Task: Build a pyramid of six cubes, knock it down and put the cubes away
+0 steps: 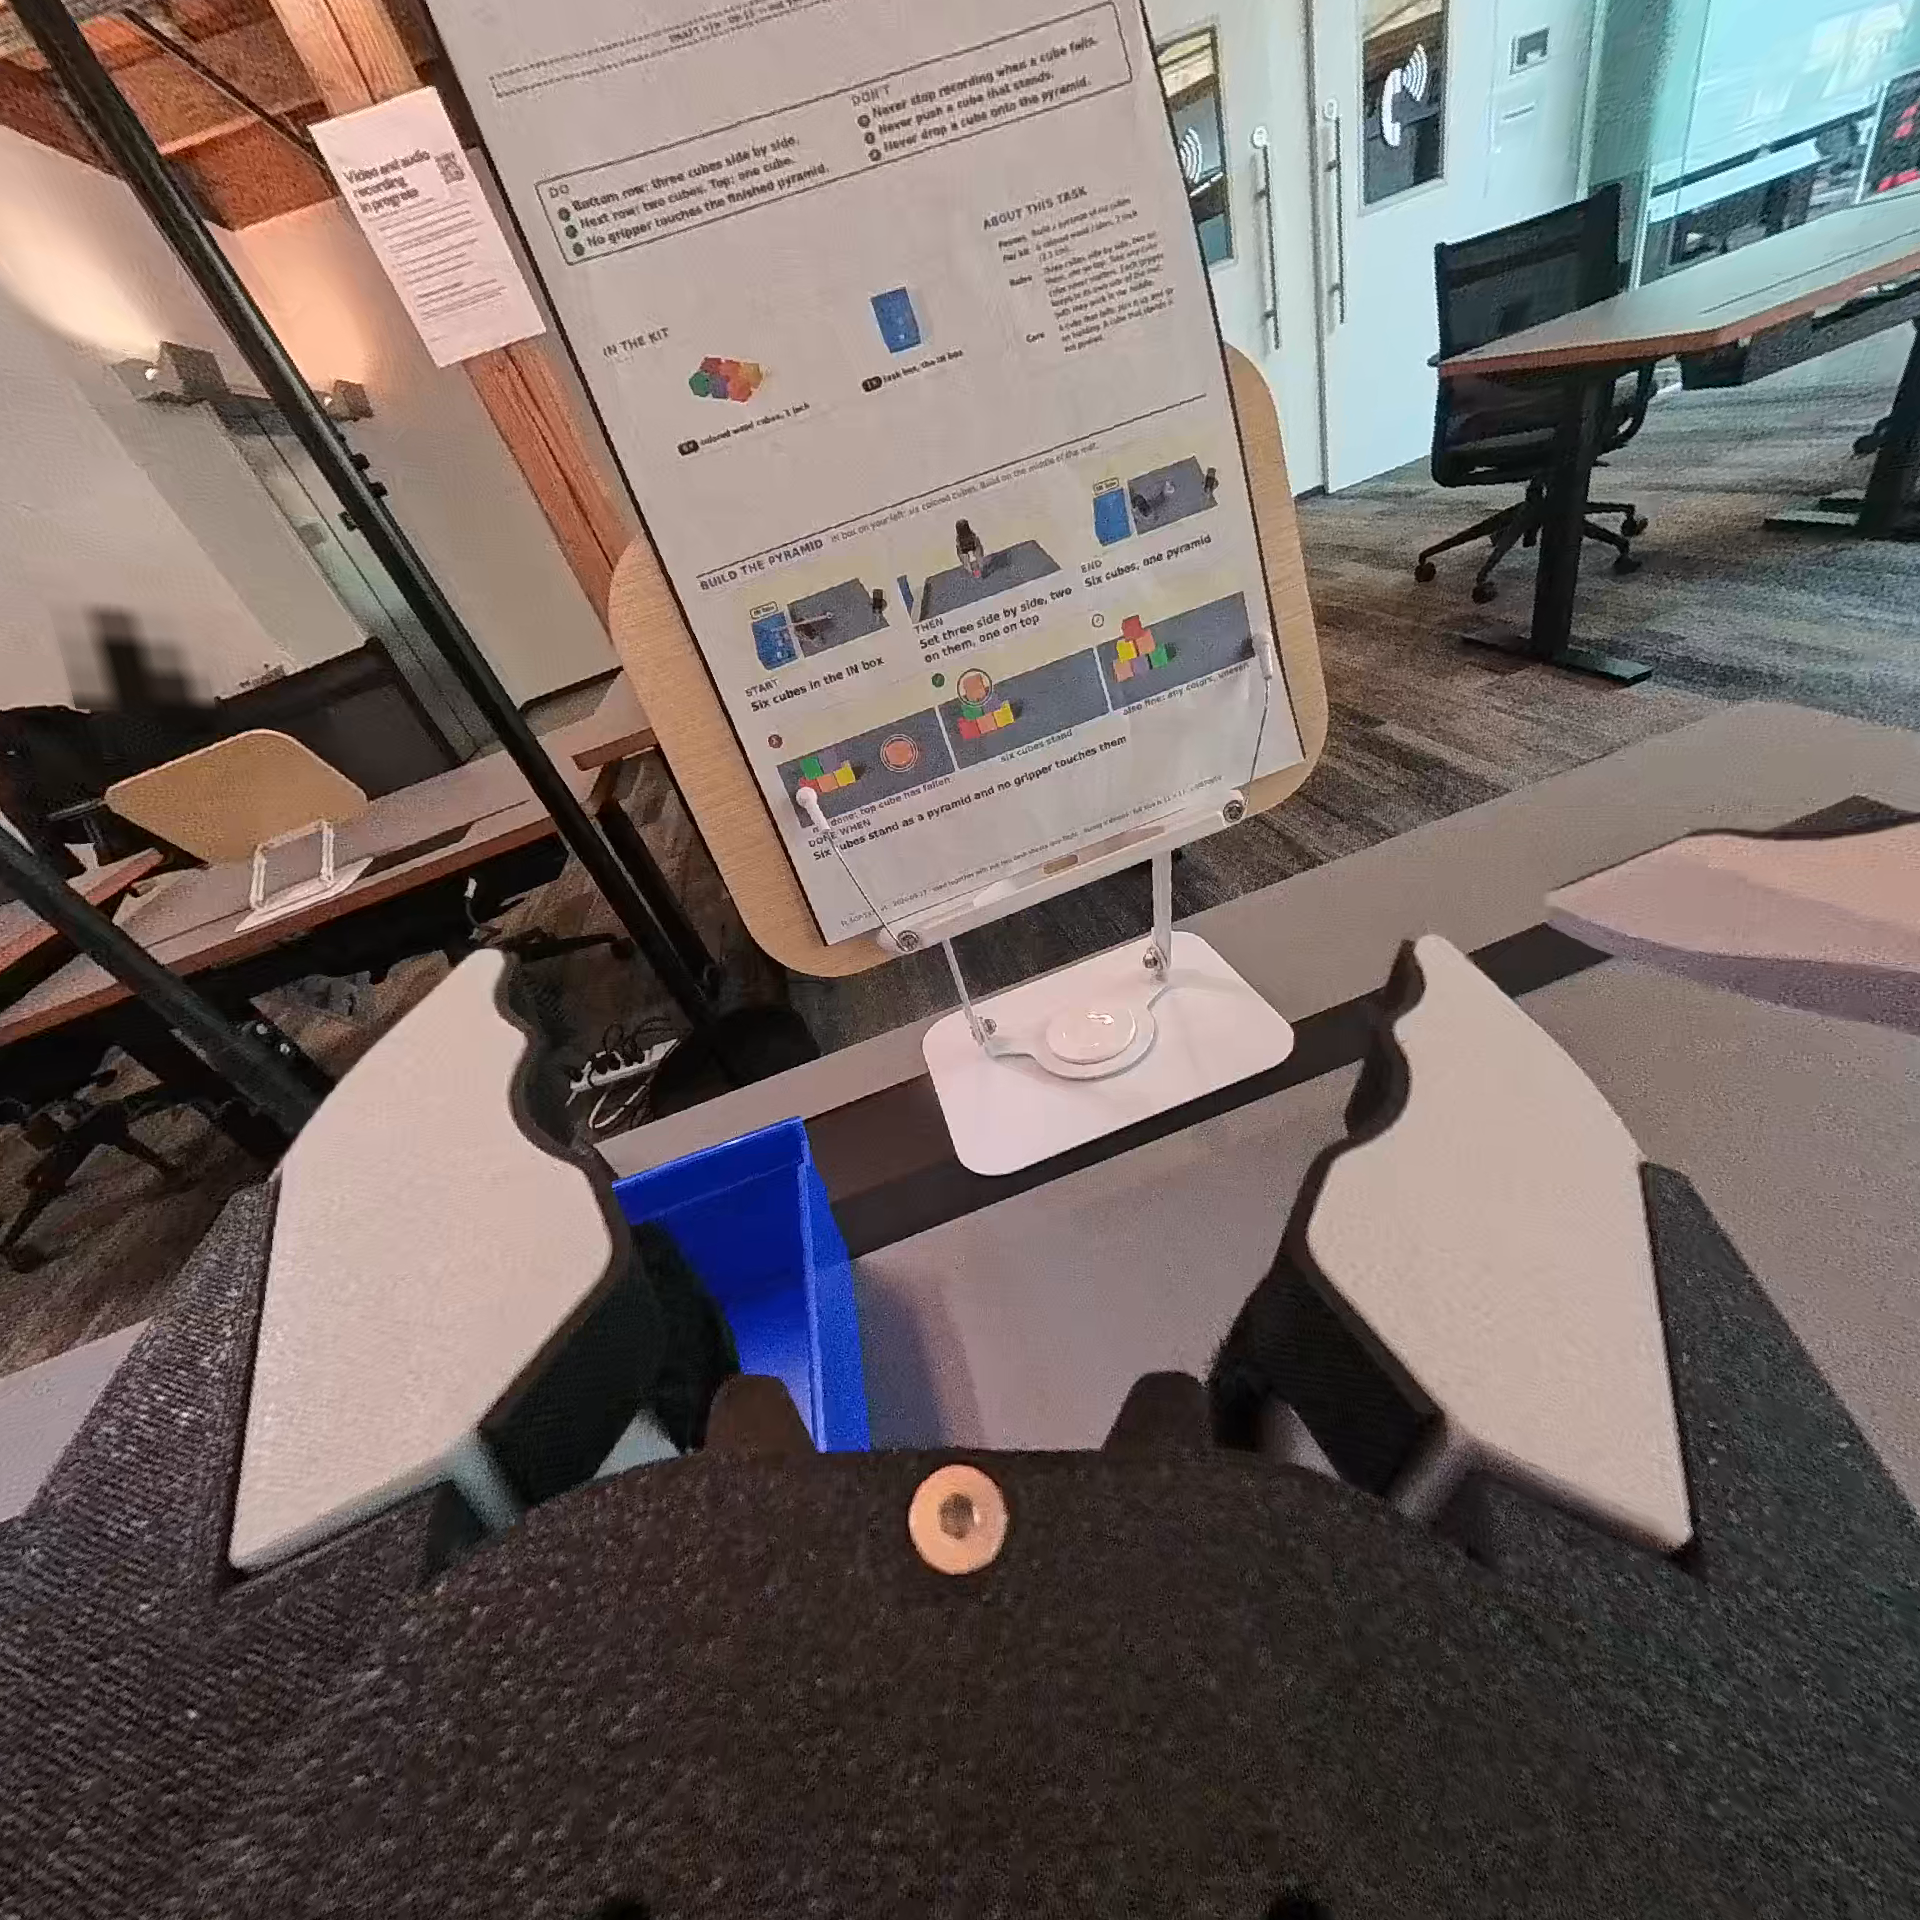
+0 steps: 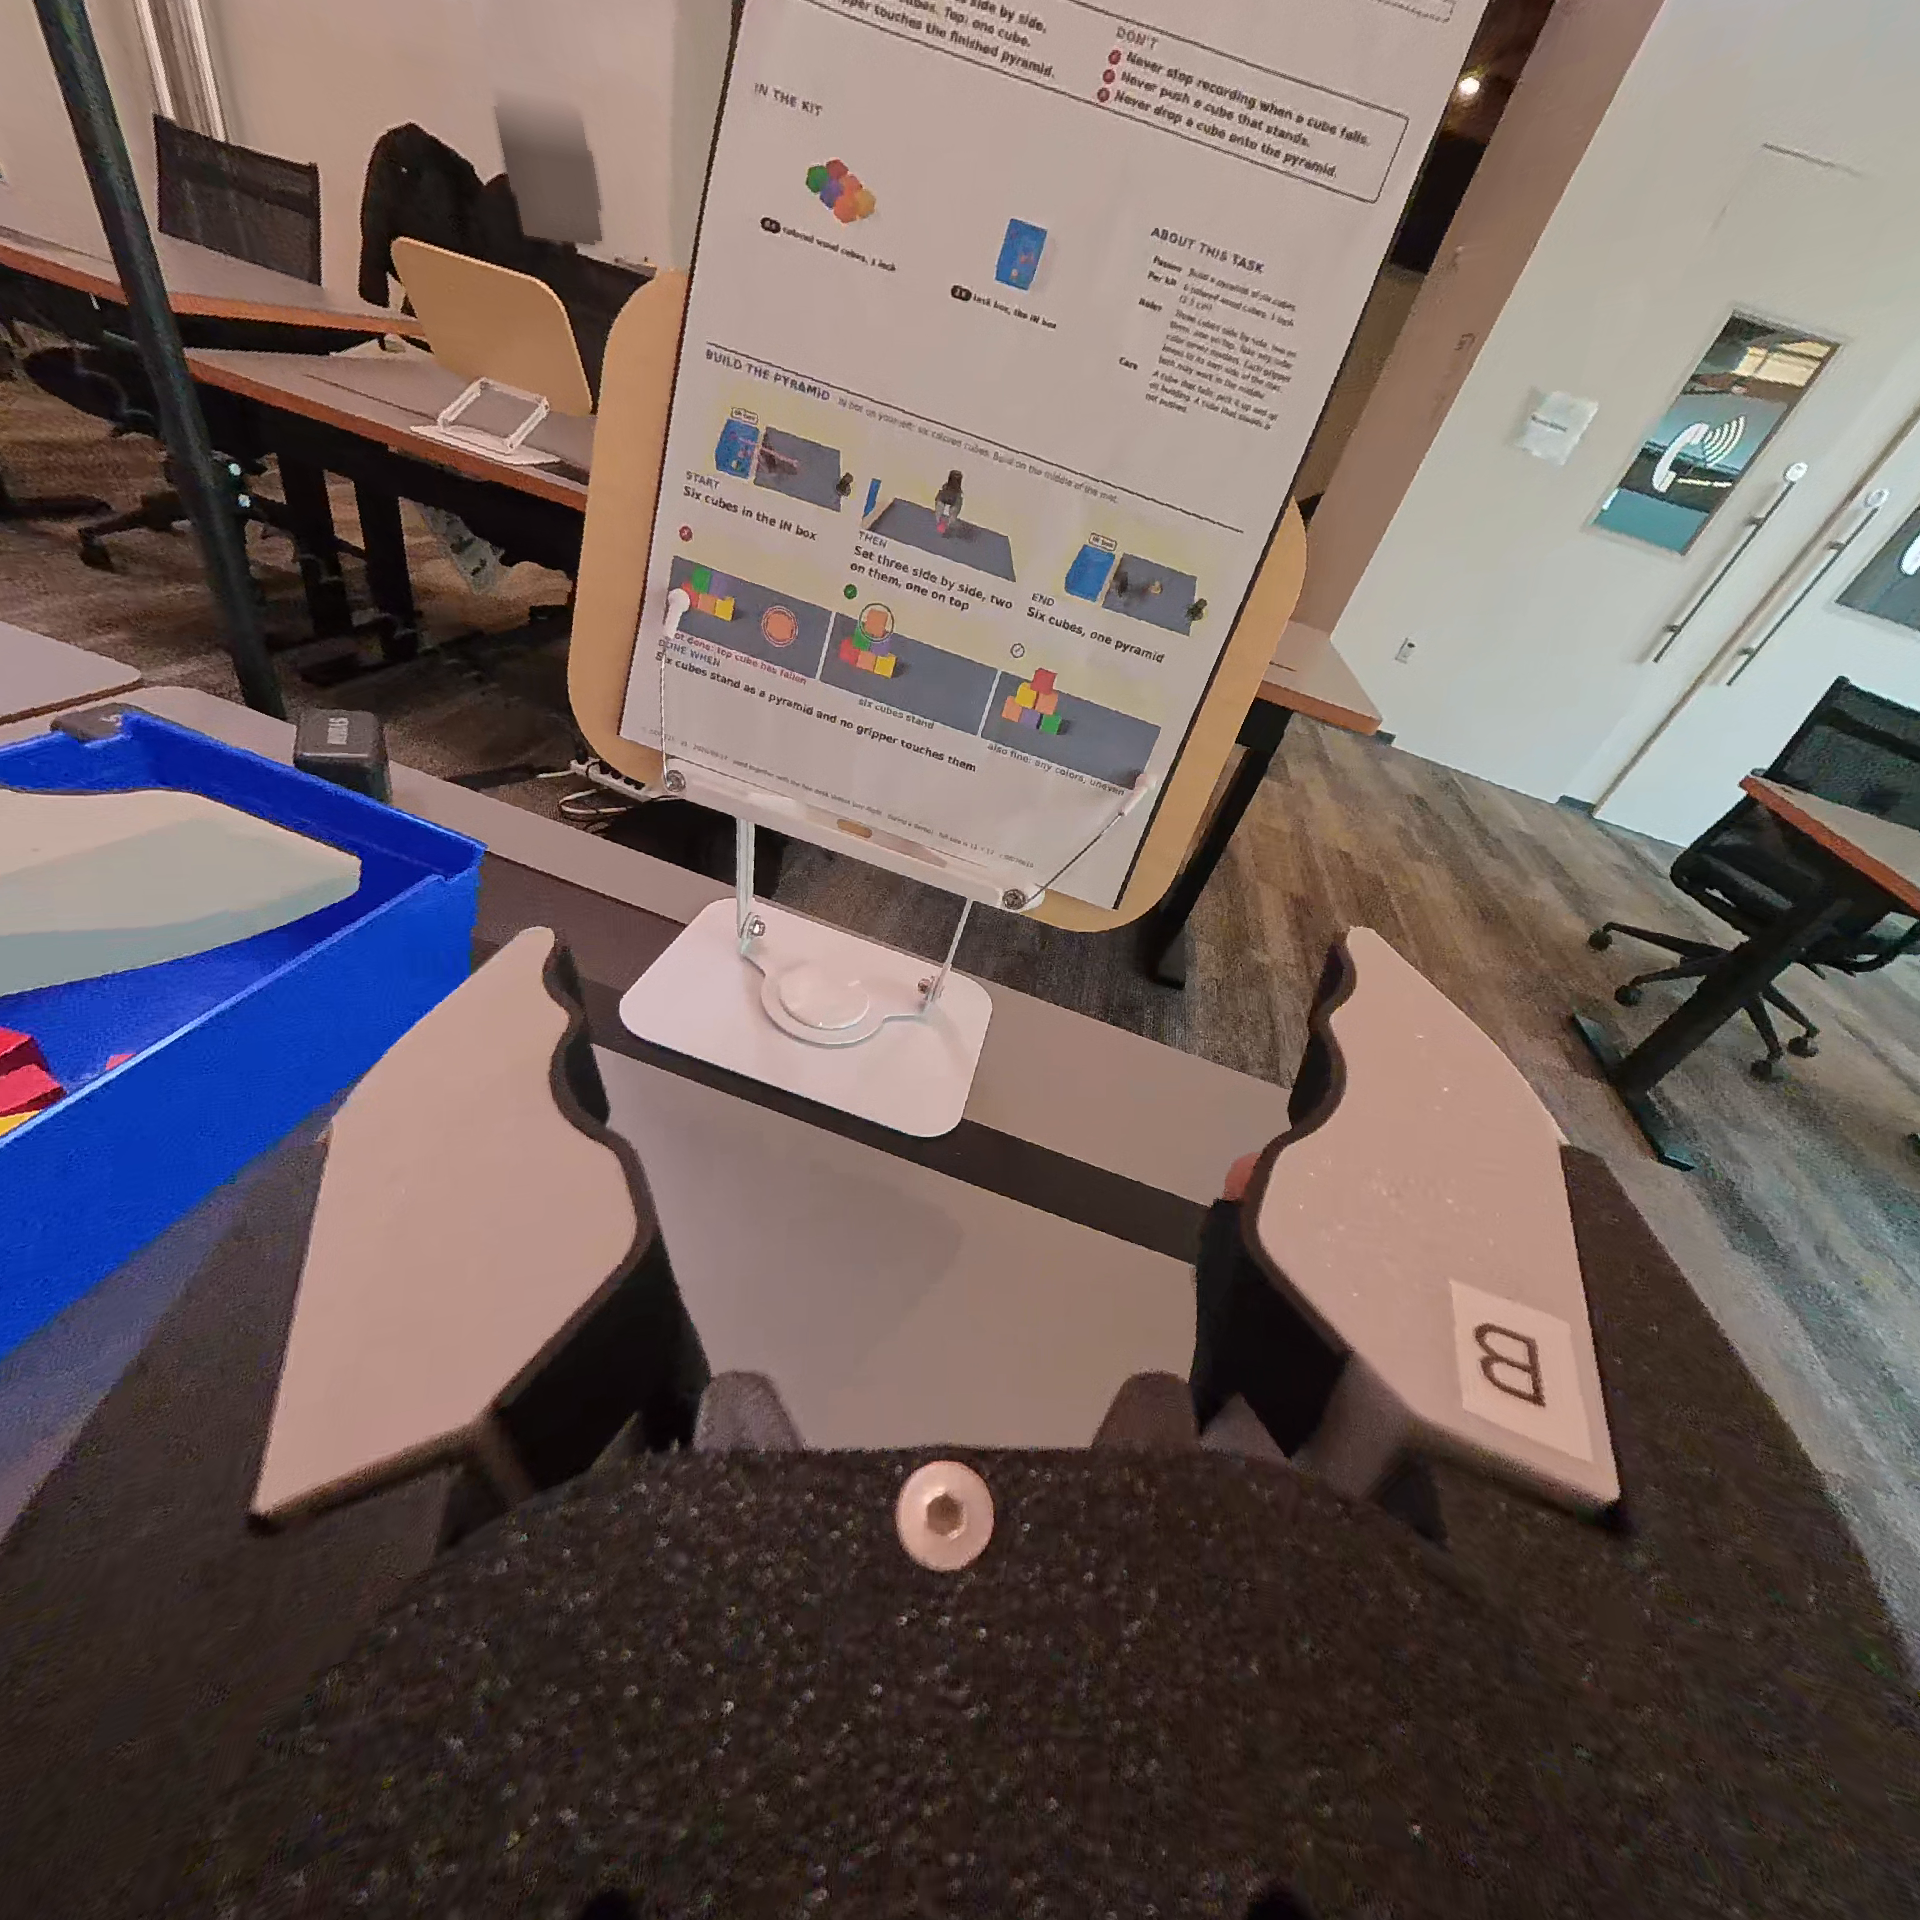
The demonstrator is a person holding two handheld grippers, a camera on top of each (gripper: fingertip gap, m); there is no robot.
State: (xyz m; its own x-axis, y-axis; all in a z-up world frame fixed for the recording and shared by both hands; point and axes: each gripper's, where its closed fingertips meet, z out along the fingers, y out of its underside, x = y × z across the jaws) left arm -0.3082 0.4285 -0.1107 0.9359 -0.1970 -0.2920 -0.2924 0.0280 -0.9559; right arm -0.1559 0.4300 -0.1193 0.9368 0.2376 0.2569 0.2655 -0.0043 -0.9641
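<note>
The blue box (image 2: 239, 1060) stands at the left of the grey mat (image 2: 914, 1299). Red cubes (image 2: 21, 1075) and a bit of a yellow one show inside it at the frame's edge; the other cubes are hidden. In the left wrist view the box's far corner (image 1: 769, 1236) lies between the fingers. My left gripper (image 1: 961, 961) is open and empty, and one of its grey fingers (image 2: 156, 883) reaches over the box. My right gripper (image 2: 951, 935) is open over the bare mat. A small orange patch (image 2: 1238, 1174) peeks past its right finger; I cannot tell what it is.
An instruction sheet on a wooden board stands on a white base (image 2: 821, 1018) at the table's far edge. A black pole (image 2: 156, 353) rises at the back left, with a small black block (image 2: 338, 743) near it. Desks and office chairs (image 2: 1787, 883) stand beyond the table.
</note>
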